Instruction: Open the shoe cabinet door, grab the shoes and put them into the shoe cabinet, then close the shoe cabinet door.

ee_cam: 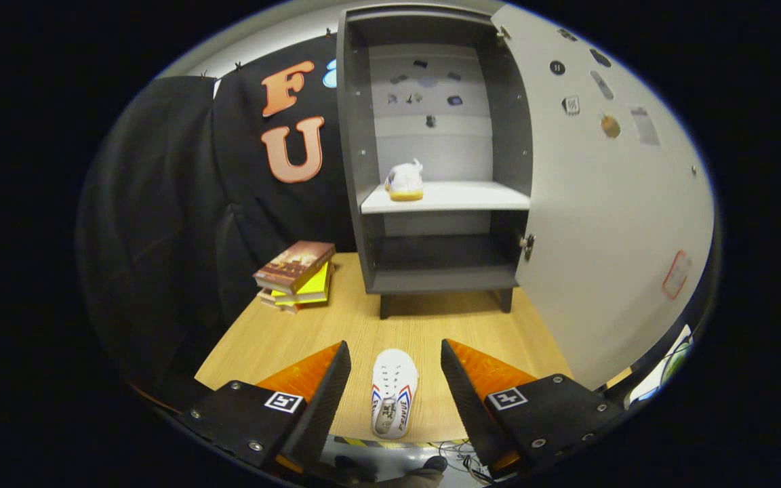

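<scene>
The grey shoe cabinet (431, 156) stands at the back of the wooden table, its pale door (607, 203) swung wide open to the right. One white shoe with a tan sole (405, 181) sits on the left part of the cabinet's white middle shelf (472, 196). A second white shoe with red and blue stripes (394, 392) lies on the table near its front edge, between my fingers and below them. My gripper (394, 356) is open, a finger on either side of that shoe, neither touching it.
A stack of books (295, 274) lies on the table (424, 325) left of the cabinet. The cabinet's lower compartment (441, 254) is dark. The open door reaches forward along the table's right side. Cables and a shoe tip show on the floor below the table's front edge.
</scene>
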A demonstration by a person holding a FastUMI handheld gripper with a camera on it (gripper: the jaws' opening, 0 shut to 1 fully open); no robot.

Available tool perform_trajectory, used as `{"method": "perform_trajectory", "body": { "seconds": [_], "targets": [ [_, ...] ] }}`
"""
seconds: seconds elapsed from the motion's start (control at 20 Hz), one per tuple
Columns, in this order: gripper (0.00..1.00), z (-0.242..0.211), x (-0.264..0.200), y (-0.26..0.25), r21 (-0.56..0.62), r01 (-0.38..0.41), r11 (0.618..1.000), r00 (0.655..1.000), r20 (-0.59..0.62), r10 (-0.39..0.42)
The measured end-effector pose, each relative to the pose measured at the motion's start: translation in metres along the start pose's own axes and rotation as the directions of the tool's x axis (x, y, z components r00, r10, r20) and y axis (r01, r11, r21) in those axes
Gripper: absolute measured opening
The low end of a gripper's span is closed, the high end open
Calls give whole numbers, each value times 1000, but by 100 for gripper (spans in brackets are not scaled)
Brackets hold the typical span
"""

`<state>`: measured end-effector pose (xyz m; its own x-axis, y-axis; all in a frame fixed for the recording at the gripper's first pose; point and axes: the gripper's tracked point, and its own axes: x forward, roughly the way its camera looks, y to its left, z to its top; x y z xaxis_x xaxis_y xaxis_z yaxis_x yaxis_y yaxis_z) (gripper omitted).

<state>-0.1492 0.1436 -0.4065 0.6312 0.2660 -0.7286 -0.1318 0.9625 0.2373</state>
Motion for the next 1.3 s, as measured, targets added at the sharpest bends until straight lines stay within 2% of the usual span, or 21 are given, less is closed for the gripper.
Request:
{"method": "perform_trajectory", "body": {
  "seconds": [0.2,0.4,0.5,0.55,0.65,0.7,0.8,0.95,1.05,1.15,1.3],
  "targets": [
    [82,-86,51,23,-16,-44,999,983,-179,40],
    [68,-135,95,36,-25,-38,999,965,-262,30],
    [59,-152,108,33,-49,-13,999,963,-269,0],
    [49,-156,116,30,-64,14,998,965,-262,-30],
    [39,-167,134,28,-76,47,996,966,-249,-65],
    [37,-177,140,26,-74,63,995,962,-260,-81],
    [31,-169,147,25,-69,93,993,970,-219,-106],
    [15,-174,150,29,-42,70,997,969,-233,-78],
    [1,-170,150,30,-54,59,997,966,-248,-70],
    [0,-158,147,30,-69,48,996,967,-245,-64],
    [0,-128,136,18,1,53,999,975,-218,-52]
  ]
}}
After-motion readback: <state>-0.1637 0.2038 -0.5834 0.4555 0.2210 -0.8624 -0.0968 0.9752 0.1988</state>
